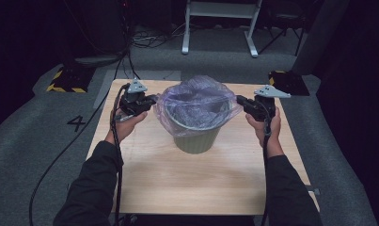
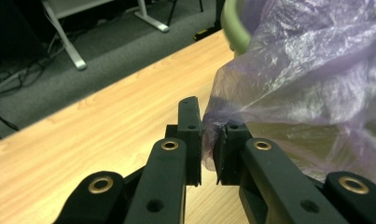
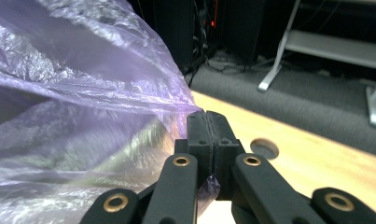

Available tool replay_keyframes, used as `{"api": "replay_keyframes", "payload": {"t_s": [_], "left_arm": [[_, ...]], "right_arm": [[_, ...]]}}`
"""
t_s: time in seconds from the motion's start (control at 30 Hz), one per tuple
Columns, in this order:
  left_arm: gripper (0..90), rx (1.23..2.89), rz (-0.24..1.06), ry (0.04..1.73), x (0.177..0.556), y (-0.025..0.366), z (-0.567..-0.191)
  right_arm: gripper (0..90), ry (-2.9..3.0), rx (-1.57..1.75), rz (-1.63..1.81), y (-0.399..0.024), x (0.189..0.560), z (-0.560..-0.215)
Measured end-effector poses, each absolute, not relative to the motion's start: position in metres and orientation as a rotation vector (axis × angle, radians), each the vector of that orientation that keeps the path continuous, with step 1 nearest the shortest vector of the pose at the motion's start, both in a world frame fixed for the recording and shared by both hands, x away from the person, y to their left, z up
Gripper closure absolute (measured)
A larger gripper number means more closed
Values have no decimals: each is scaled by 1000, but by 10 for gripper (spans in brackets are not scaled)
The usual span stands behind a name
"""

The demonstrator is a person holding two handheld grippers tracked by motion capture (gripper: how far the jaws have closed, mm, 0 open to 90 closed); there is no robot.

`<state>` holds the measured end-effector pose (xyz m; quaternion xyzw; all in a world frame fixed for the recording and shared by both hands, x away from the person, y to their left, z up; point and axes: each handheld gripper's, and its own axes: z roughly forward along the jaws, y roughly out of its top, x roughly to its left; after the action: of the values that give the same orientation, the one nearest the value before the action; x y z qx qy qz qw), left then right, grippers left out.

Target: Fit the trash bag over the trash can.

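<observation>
A green bin stands on the wooden table, lined with a thin purple plastic bag whose rim billows over its top. My left gripper sits at the bin's left side, shut on the bag's edge; in the left gripper view the film is pinched between the jaws. At the bin's right side my right gripper is shut on the opposite edge of the bag, the pads pressed together with film trapped between them. The bag is stretched between both grippers.
A round hole in the tabletop lies just beyond the right gripper. Grey carpet surrounds the table, with a white desk frame and cables behind. Yellow-black striped blocks sit at the far corners.
</observation>
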<state>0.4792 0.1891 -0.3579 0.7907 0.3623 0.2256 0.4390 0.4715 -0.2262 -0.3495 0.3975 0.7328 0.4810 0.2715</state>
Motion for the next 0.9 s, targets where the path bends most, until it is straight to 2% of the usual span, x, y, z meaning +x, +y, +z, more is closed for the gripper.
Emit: {"api": "replay_keyframes", "payload": {"t_s": [0.4,0.57,0.67,0.7,0.77,0.8,0.9], "left_arm": [[808,1995,519,951,488,183,-378],[731,1975,530,971,489,179,-380],[614,1963,551,977,488,180,-377],[614,1950,549,982,485,183,-375],[528,1907,543,985,480,190,-371],[410,1872,545,1006,474,198,-365],[309,1851,512,968,463,207,-359]], "right_arm": [[897,2015,1144,1288,-228,488,-370],[887,2015,1136,1284,-226,490,-371],[882,2005,1144,1290,-228,491,-371],[882,1999,1145,1295,-229,490,-370],[882,1990,1139,1305,-231,488,-369],[883,1981,1133,1313,-234,485,-367],[883,1972,1126,1325,-238,483,-364]]}}
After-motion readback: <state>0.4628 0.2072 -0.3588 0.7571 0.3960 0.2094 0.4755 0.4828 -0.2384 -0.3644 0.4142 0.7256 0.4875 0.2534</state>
